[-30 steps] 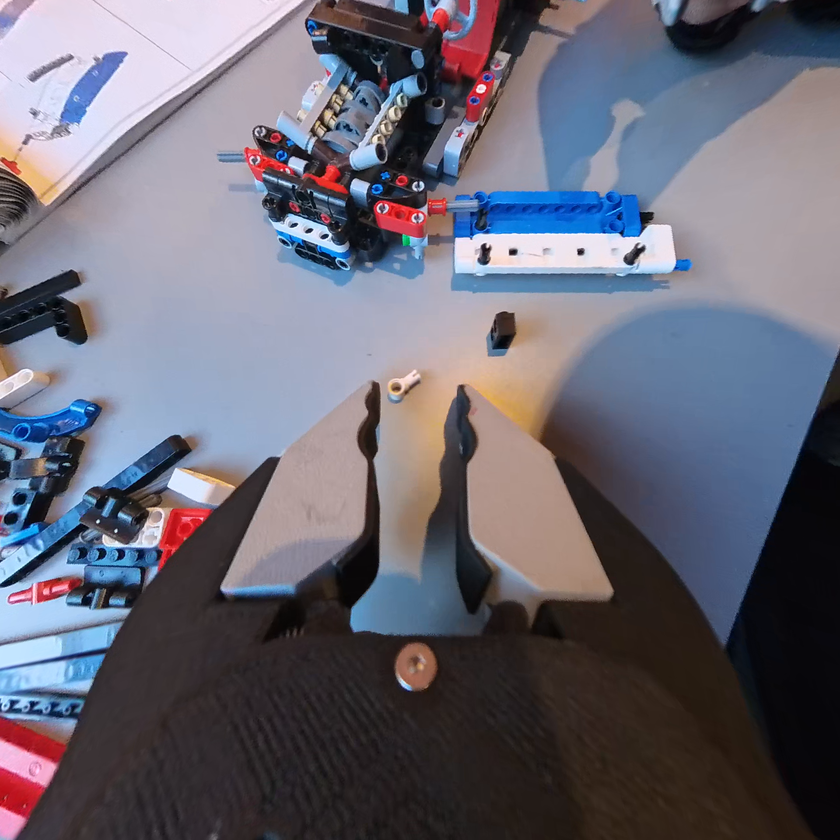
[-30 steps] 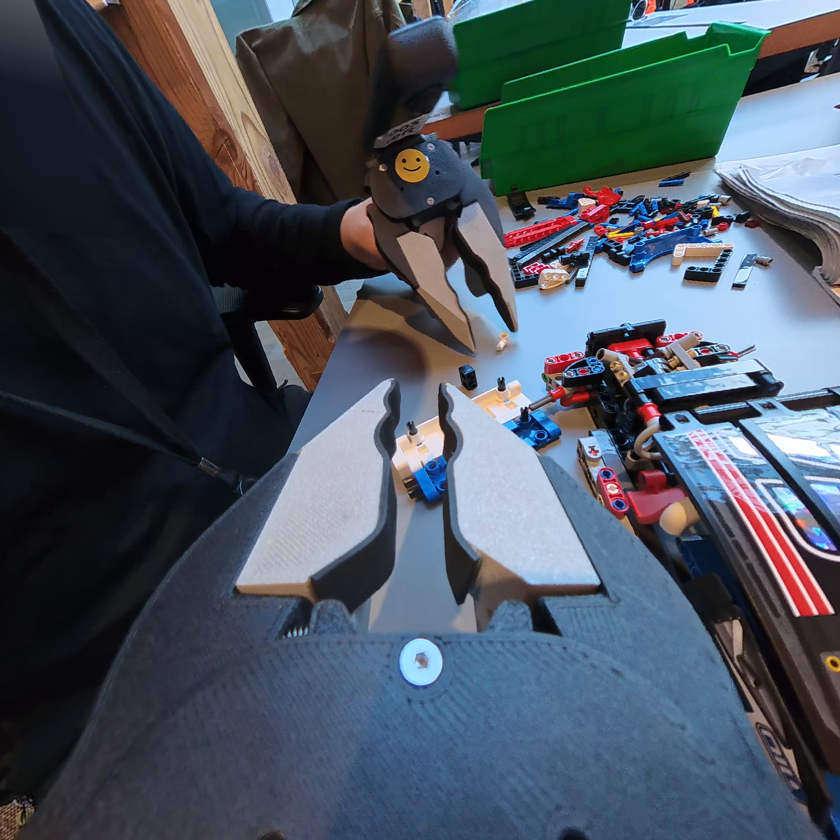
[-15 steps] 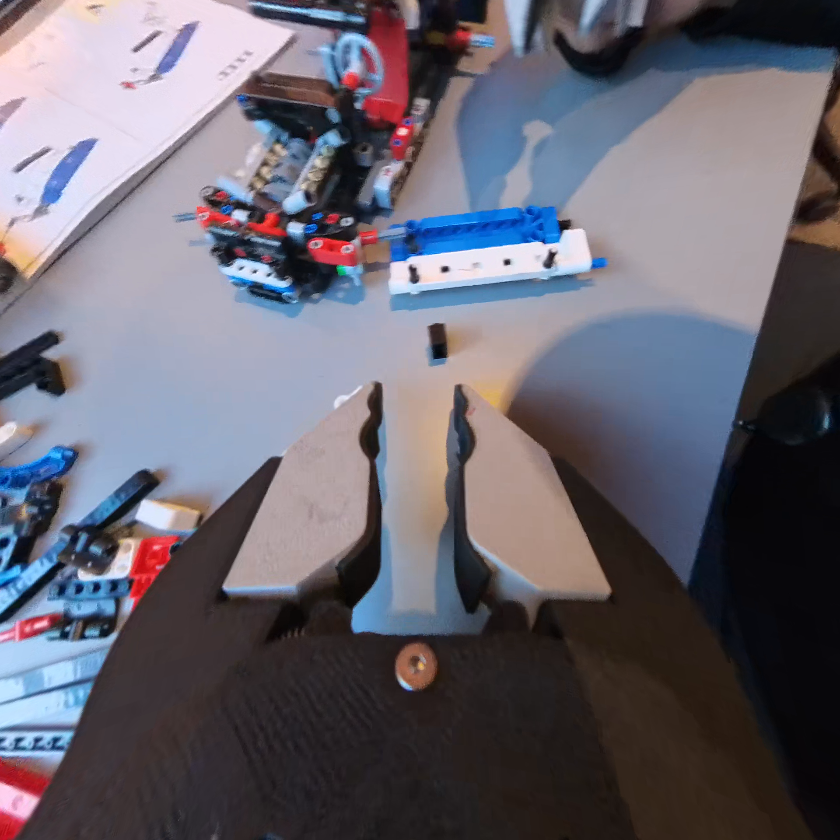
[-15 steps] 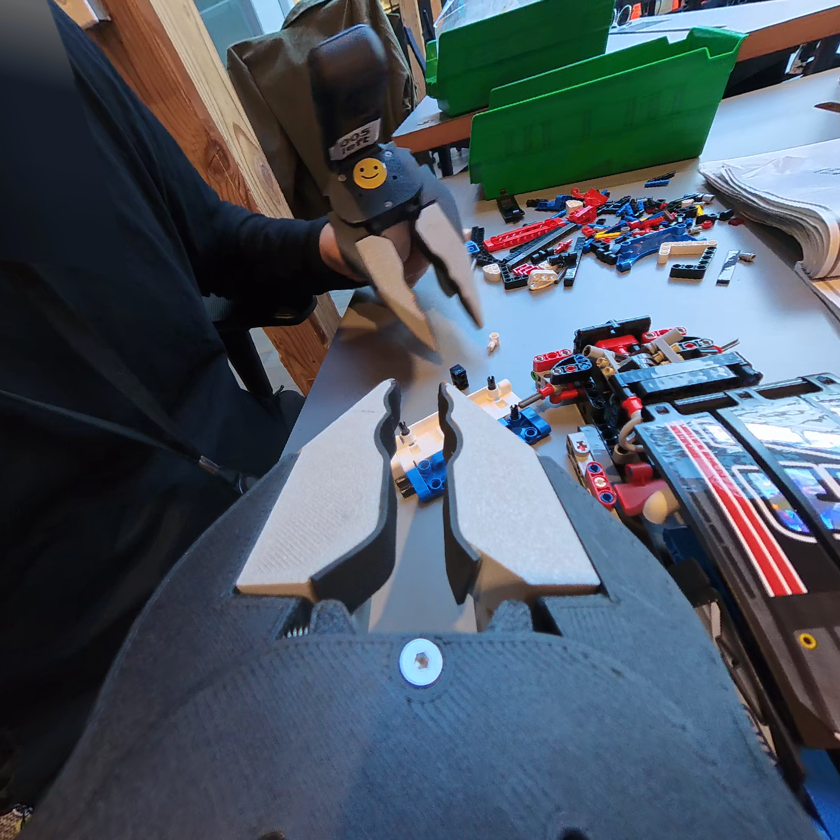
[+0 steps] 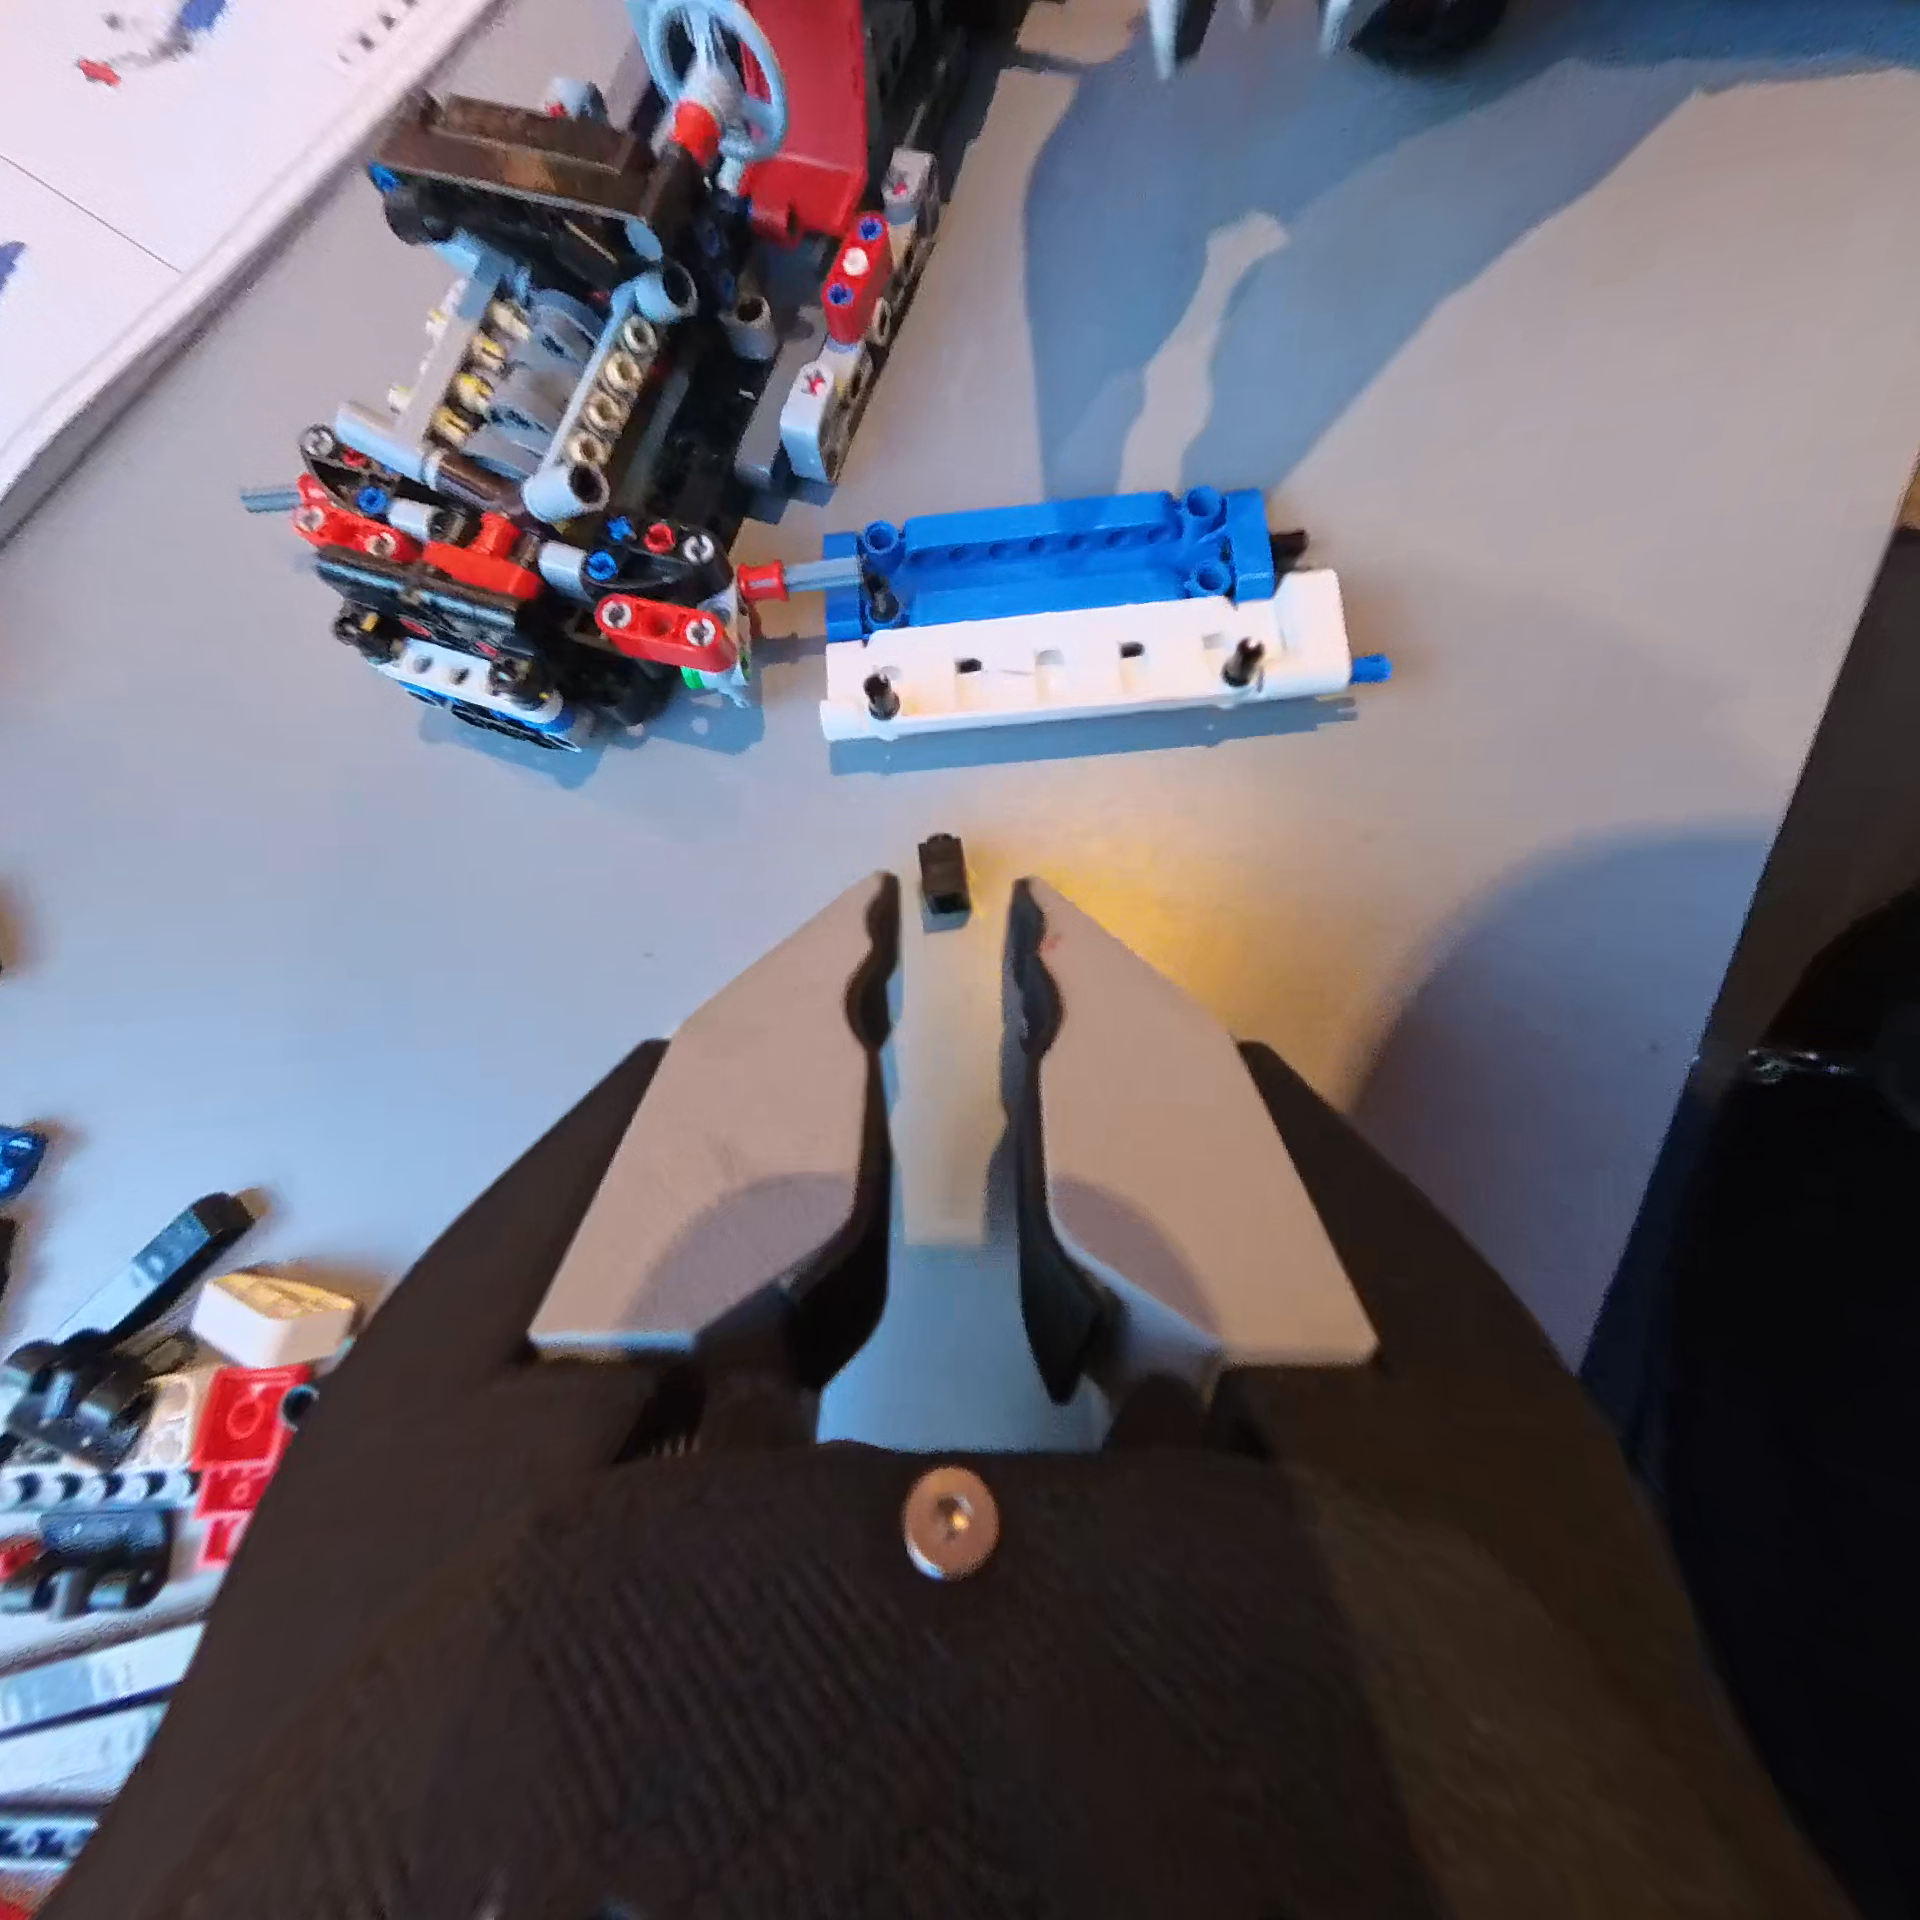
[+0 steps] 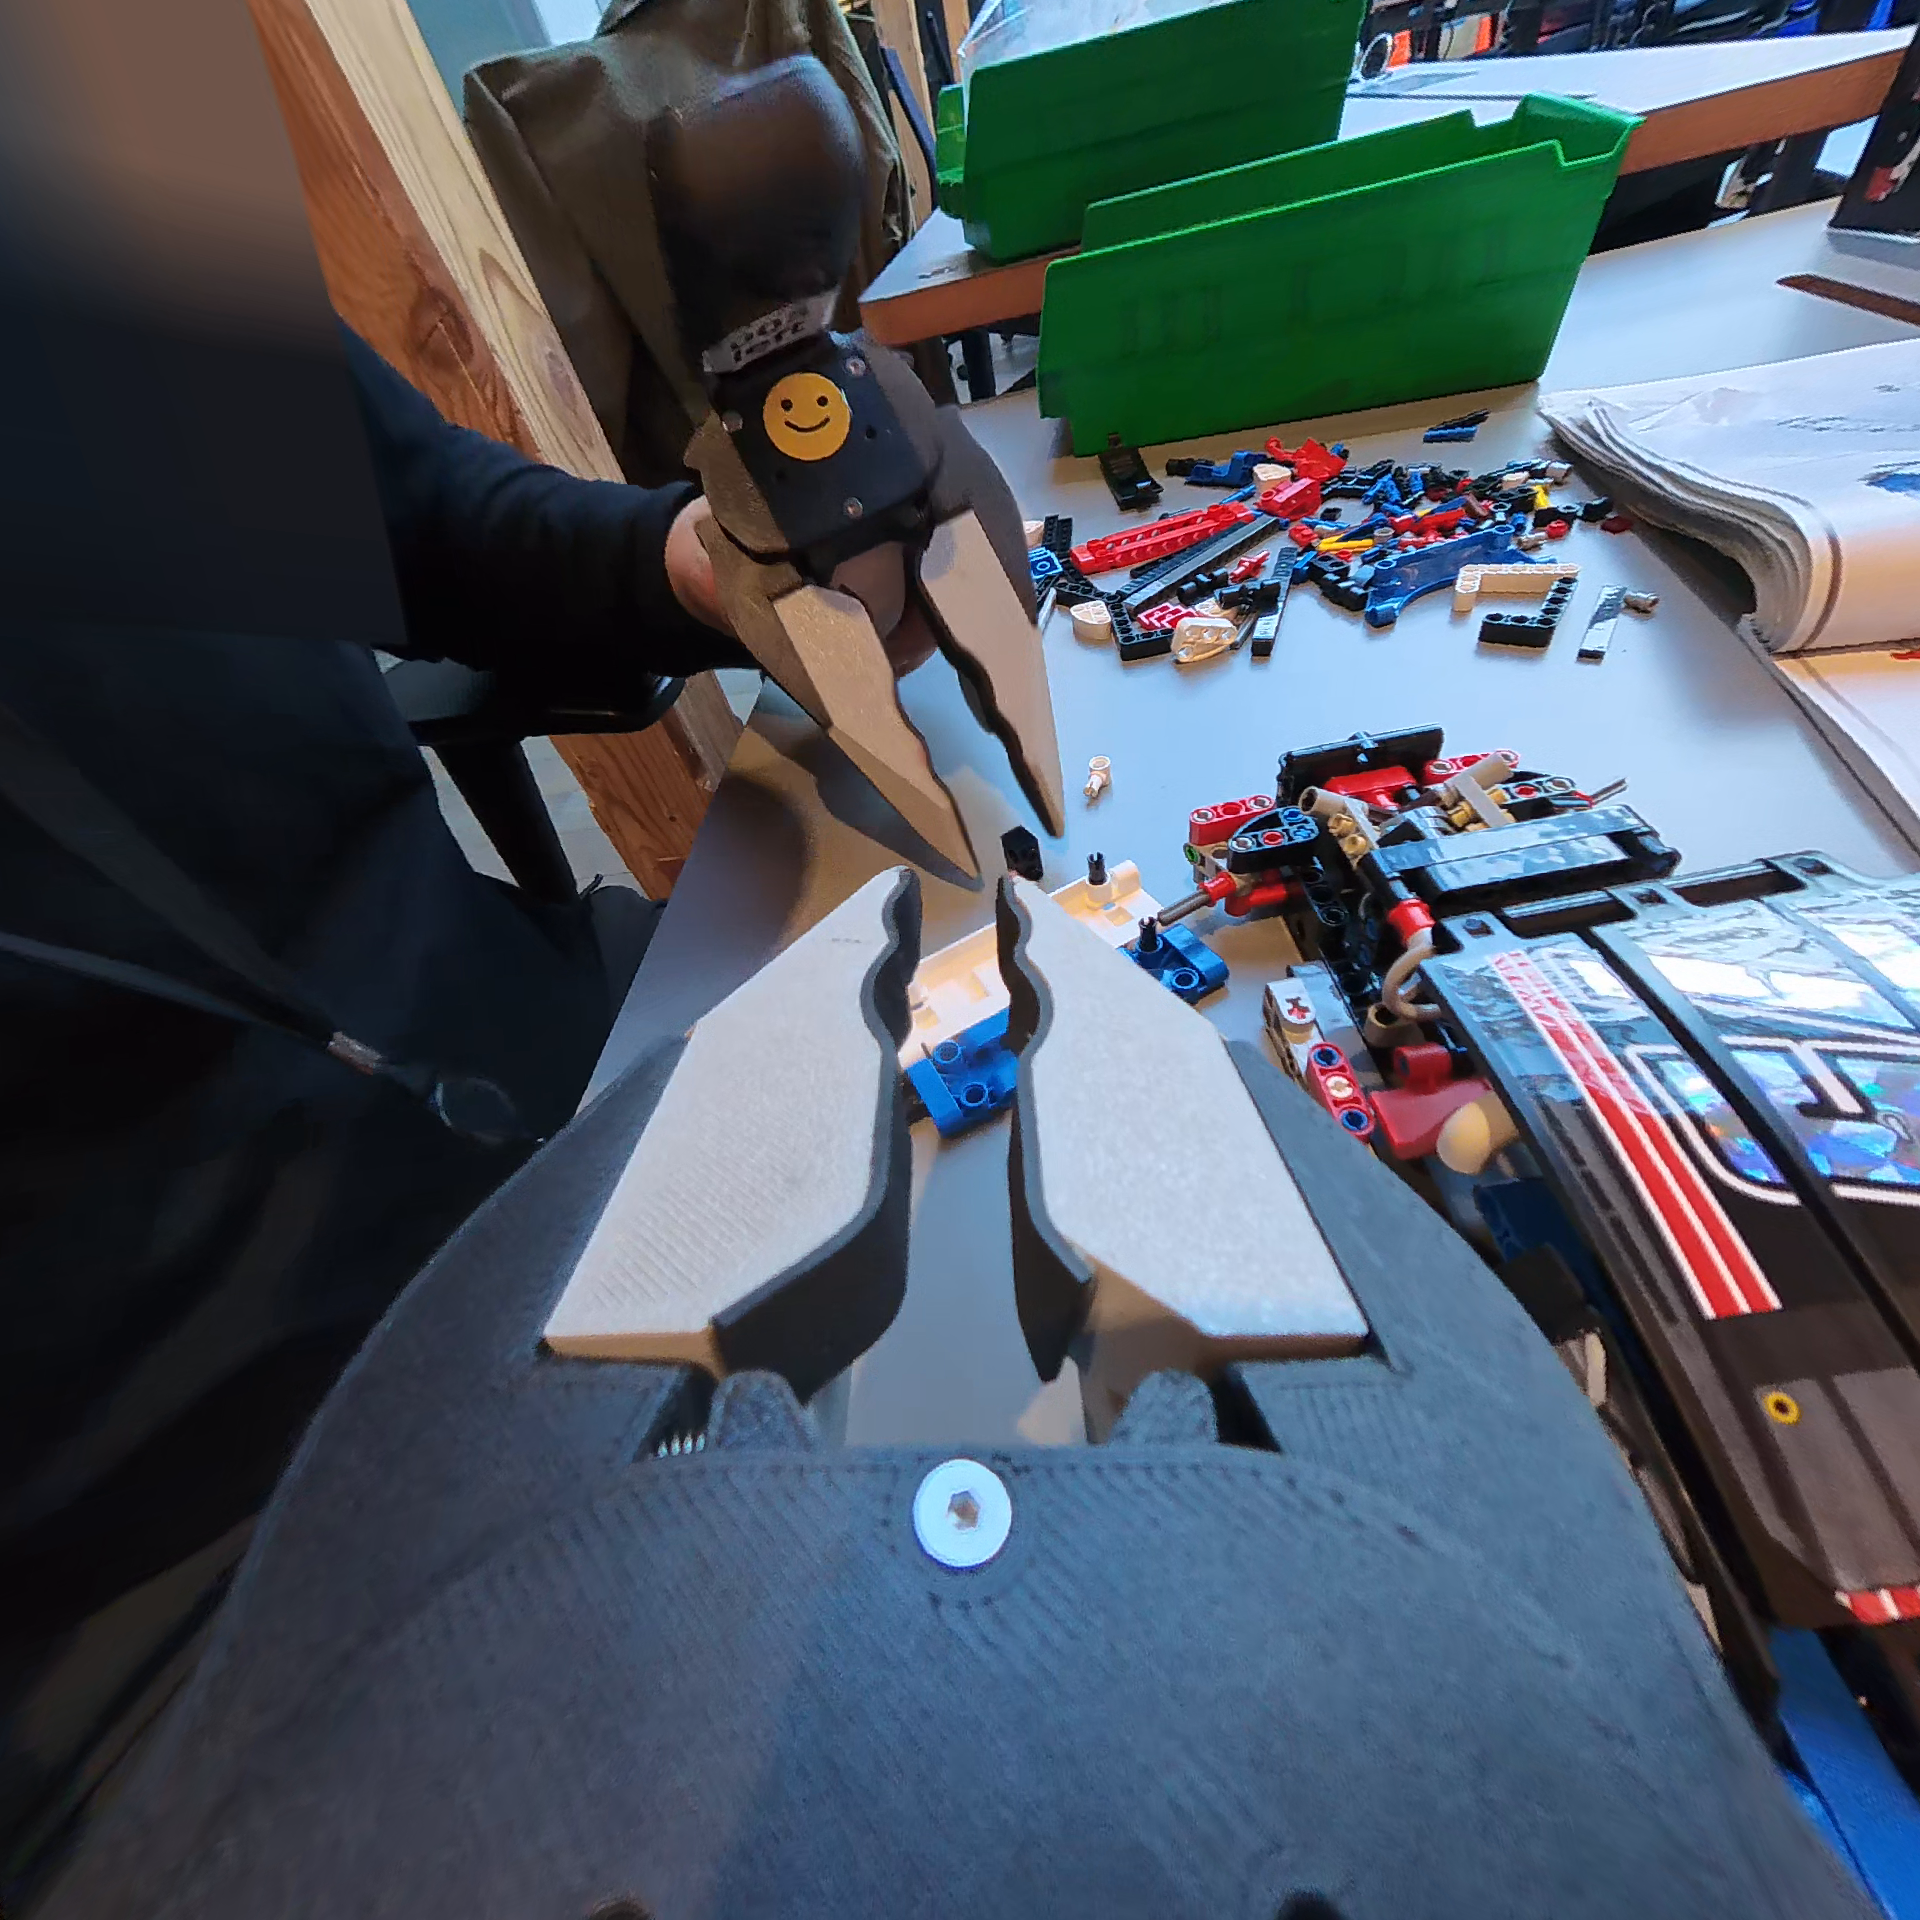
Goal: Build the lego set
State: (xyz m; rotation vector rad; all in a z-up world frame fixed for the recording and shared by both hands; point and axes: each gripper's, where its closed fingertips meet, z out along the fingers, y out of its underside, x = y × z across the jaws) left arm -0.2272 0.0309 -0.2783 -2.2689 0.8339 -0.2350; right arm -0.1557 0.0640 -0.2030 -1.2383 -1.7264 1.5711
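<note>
The grey table (image 5: 1455,364) has bare surface toward its right edge. The half-built car (image 5: 582,436) sits beside the blue-and-white piece (image 5: 1081,634). The left gripper (image 5: 948,896), jaws open, straddles a small black brick (image 5: 943,878). The right gripper (image 6: 958,891), jaws apart and empty, hovers over that piece. A yellow smiley sticker (image 6: 805,417) marks the left gripper.

On the tabletop (image 5: 312,883), a small block (image 5: 943,883) lies between the left gripper (image 5: 948,899) fingertips; beyond it sits a long brick assembly (image 5: 1081,623), the car model (image 5: 582,416) left of it.

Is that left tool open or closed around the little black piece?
Open. The left tool shows a gap between its tips, with the black piece loose on the table.
</note>
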